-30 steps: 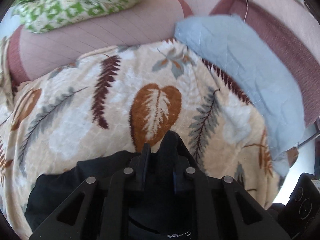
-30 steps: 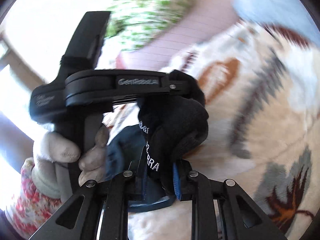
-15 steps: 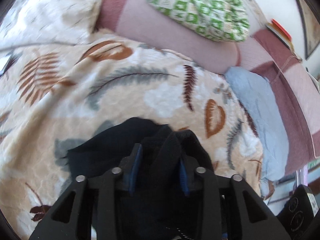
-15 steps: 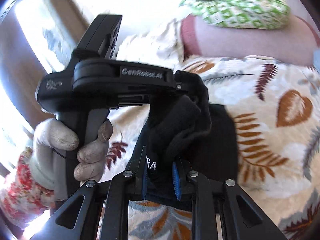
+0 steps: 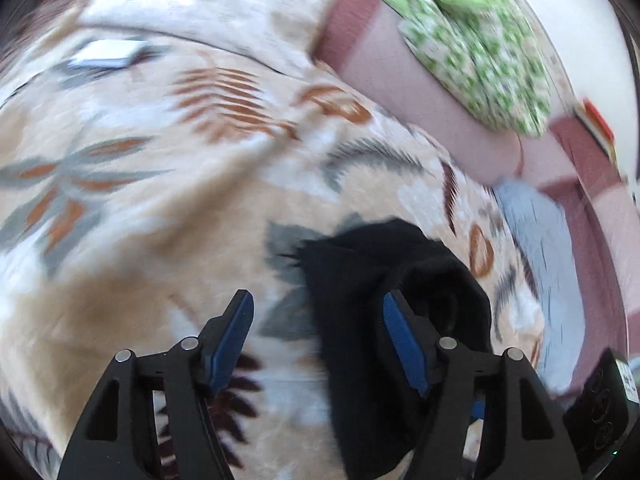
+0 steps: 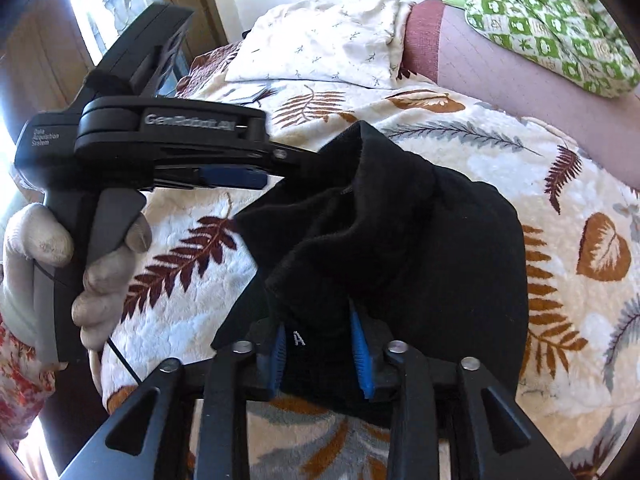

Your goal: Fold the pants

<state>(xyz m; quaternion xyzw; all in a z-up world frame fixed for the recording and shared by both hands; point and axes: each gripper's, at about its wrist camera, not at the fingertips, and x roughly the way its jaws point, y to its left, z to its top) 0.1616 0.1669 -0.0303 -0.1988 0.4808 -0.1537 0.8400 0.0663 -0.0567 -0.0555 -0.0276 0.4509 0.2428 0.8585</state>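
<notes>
Pants (image 6: 400,240), clamped only by the right gripper (image 6: 320,352) while the left gripper (image 5: 320,336) is open, may sag unevenly onto the blanket (image 6: 560,160).

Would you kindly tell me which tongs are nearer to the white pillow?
Left. The left tongs, open beside the black fabric pants, sit closer to the white pillow; the right tongs clamp the pants farther back.
</notes>
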